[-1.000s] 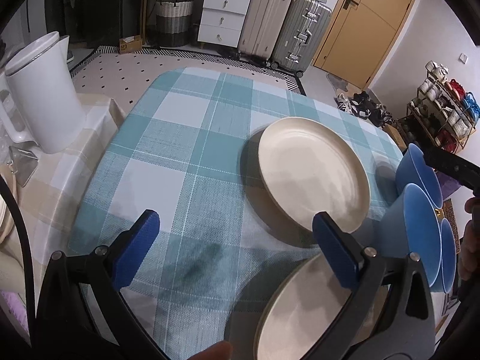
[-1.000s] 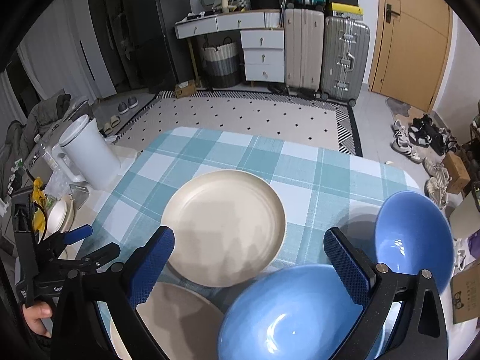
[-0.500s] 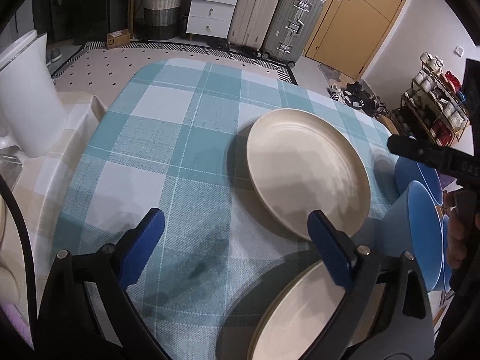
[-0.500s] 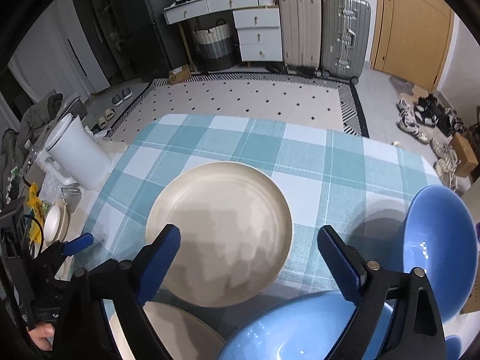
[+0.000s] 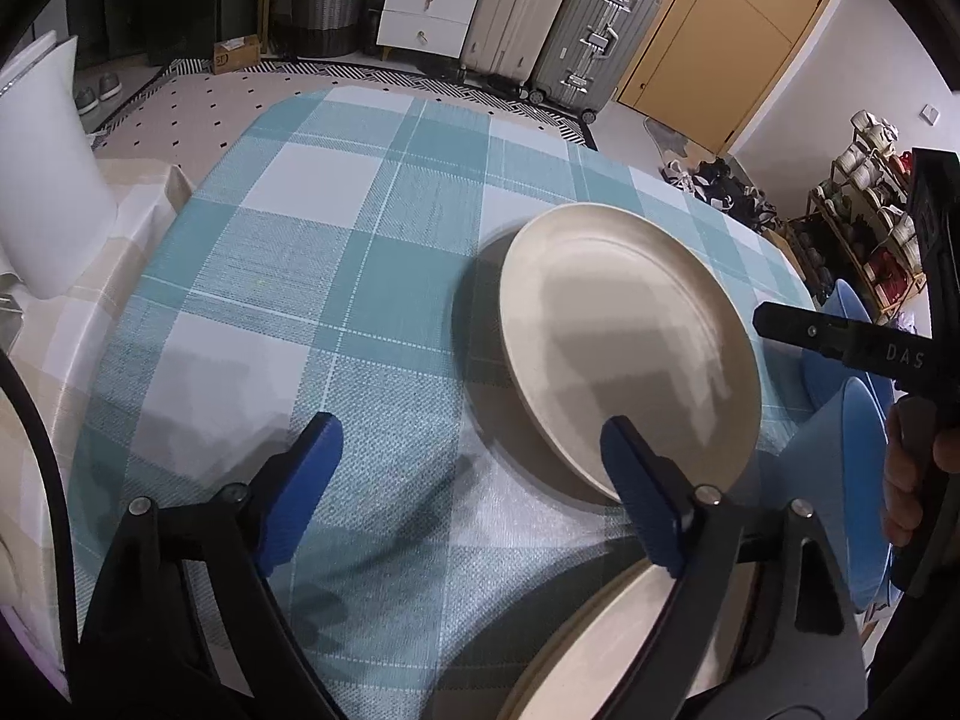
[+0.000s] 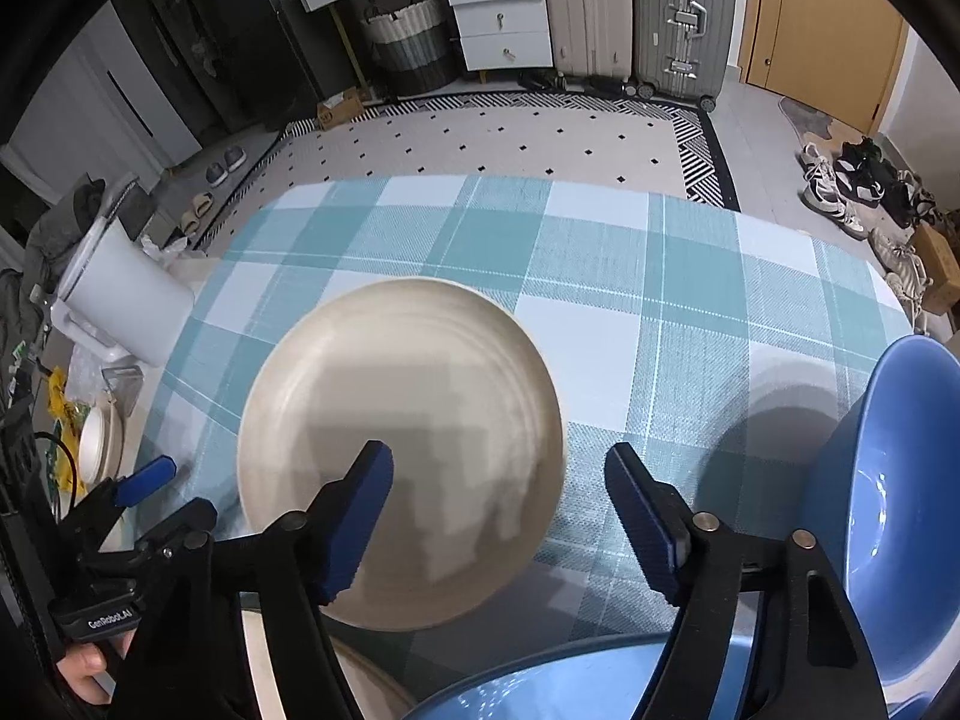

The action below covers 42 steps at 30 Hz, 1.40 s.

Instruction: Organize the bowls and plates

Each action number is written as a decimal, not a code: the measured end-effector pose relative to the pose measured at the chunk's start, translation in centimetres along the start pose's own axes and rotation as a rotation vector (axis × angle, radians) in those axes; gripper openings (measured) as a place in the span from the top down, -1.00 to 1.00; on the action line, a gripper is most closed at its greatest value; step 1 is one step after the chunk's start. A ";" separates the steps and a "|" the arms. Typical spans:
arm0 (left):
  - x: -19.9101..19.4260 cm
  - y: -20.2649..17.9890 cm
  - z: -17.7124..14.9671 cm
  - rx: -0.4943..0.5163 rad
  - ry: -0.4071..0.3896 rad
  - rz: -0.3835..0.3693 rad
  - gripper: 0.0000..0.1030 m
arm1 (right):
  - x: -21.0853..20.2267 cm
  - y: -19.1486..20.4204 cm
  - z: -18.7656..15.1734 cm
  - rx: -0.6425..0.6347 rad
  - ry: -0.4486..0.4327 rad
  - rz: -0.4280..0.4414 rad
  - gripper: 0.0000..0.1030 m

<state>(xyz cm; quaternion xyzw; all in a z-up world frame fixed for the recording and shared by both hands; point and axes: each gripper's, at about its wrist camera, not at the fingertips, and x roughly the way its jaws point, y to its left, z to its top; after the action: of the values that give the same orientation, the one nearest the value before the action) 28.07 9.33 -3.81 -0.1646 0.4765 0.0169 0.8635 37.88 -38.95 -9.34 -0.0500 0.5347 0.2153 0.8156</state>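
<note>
Over the checked cloth (image 5: 312,252): both my tongs hovered, nothing gripped.
Left tongs (image 5: 462,498): jaws apart, empty.
Right tongs (image 6: 498,516): jaws apart, empty, above far plate's near rim.
Change: over the last second both tongs advanced toward far plate (image 6: 402,450).
Near plate (image 5: 606,648): under my left tongs.
Bowls (image 6: 888,516): blue, on right, one beside another.
Meaning: likely plate-on-plate stacking next; nothing stacked yet.

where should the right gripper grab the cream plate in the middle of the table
Probably the near rim of the cream plate, coming in low from the near side. It lies flat on the checked tablecloth, so only its thin raised lip gives a hold: one finger over, one under. The right gripper is open, already over that edge.
</note>
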 end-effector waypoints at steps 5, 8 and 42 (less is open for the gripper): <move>1.0 -0.3 0.1 0.005 0.014 -0.005 -0.54 | 0.9 -0.1 0.2 -0.004 0.028 -0.003 -0.33; 1.5 -0.4 0.1 0.008 0.022 -0.005 -0.47 | 1.5 -0.3 0.2 -0.004 0.047 -0.010 -0.23; 2.8 -3.2 -0.3 0.108 0.030 -0.036 0.67 | 3.7 -1.3 -0.6 -0.014 0.085 -0.059 0.61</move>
<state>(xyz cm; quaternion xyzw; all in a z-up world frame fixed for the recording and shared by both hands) 29.96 5.89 -5.41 -0.1265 0.4866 -0.0271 0.8640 39.14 -39.16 -13.11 -0.0806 0.5657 0.1928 0.7977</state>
